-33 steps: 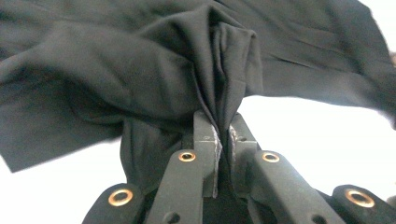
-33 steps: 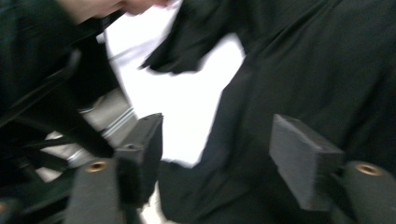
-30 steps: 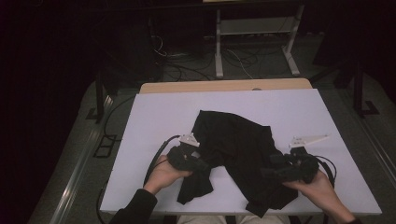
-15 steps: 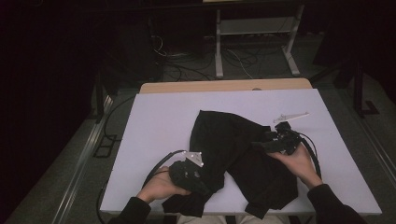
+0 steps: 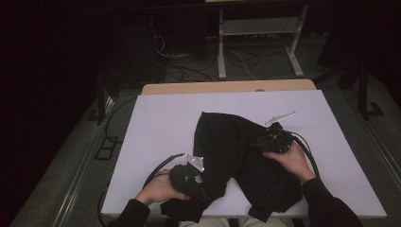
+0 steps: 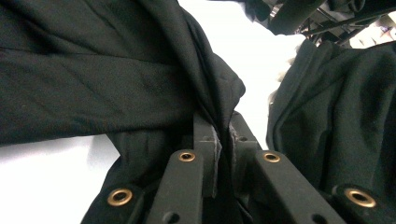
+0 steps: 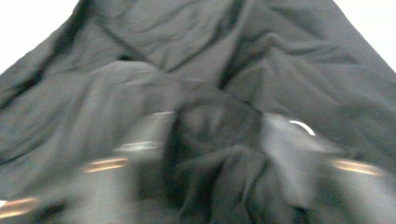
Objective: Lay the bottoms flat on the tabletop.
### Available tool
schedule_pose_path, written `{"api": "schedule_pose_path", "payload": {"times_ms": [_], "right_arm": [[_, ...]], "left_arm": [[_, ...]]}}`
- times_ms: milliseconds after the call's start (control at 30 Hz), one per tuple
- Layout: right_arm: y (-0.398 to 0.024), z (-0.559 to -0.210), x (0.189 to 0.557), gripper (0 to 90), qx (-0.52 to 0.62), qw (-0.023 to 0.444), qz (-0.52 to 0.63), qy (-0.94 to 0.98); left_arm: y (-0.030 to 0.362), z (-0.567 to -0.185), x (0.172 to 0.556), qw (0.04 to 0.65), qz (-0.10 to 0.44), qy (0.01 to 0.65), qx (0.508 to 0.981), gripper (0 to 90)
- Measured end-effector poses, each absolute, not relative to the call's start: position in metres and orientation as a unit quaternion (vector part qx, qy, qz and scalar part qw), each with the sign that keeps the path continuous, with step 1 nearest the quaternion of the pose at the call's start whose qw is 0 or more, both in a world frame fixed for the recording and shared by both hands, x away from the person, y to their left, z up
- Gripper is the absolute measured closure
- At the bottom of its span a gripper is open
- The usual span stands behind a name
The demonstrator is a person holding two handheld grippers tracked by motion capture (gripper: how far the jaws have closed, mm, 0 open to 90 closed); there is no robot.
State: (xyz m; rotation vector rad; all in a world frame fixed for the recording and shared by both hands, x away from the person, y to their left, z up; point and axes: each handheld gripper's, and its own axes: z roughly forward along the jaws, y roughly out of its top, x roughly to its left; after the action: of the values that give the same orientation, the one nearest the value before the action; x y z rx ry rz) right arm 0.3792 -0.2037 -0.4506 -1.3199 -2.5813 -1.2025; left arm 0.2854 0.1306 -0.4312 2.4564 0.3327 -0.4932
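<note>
While the black garment (image 5: 236,156) lies crumpled on the white surface (image 5: 161,118), the left gripper (image 6: 223,140) pinches a fold at its near edge with jaws clamped tight. The right gripper (image 5: 272,142) sits on the cloth's right side, its jaws having just been closing on bunched fabric.

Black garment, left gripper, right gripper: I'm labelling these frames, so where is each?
black garment (image 5: 227,139), high view, on the flat middle of the cloth.
left gripper (image 6: 223,140), left gripper view, between its jaw tips pinching a fold.
right gripper (image 5: 257,144), high view, at its front end on the cloth.
</note>
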Motion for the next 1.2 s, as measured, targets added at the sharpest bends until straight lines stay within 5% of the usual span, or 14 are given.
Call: {"api": "schedule_pose_path", "payload": {"times_ms": [67, 133, 400, 733, 867, 967, 1200], "right_arm": [[-0.202, -0.452, 0.378, 81.4, -0.416, 0.007, -0.370, -0.831], [-0.204, -0.449, 0.376, 85.6, -0.419, 0.022, -0.377, -0.826], [-0.214, -0.432, 0.343, 86.7, -0.395, 0.079, -0.423, -0.812], [-0.216, -0.447, 0.296, 86.6, -0.388, 0.158, -0.400, -0.815], [-0.218, -0.447, 0.296, 80.4, -0.381, 0.153, -0.410, -0.814], [-0.221, -0.437, 0.297, 63.2, -0.374, 0.098, -0.431, -0.815], [-0.239, -0.426, 0.310, 47.4, -0.400, 0.020, -0.441, -0.803]], "left_arm": [[0.131, -0.431, 0.285, 0.302, -0.185, 0.127, 0.927, 83.8], [0.133, -0.431, 0.285, 0.301, -0.183, 0.129, 0.927, 83.5], [0.146, -0.426, 0.290, 0.317, -0.165, 0.155, 0.921, 78.8], [0.156, -0.408, 0.310, 0.369, -0.115, 0.215, 0.897, 57.1], [0.156, -0.405, 0.330, 0.396, -0.067, 0.260, 0.878, 44.8], [0.149, -0.407, 0.351, 0.410, -0.014, 0.279, 0.869, 40.4], [0.142, -0.407, 0.387, 0.409, 0.033, 0.300, 0.861, 36.7]]}}
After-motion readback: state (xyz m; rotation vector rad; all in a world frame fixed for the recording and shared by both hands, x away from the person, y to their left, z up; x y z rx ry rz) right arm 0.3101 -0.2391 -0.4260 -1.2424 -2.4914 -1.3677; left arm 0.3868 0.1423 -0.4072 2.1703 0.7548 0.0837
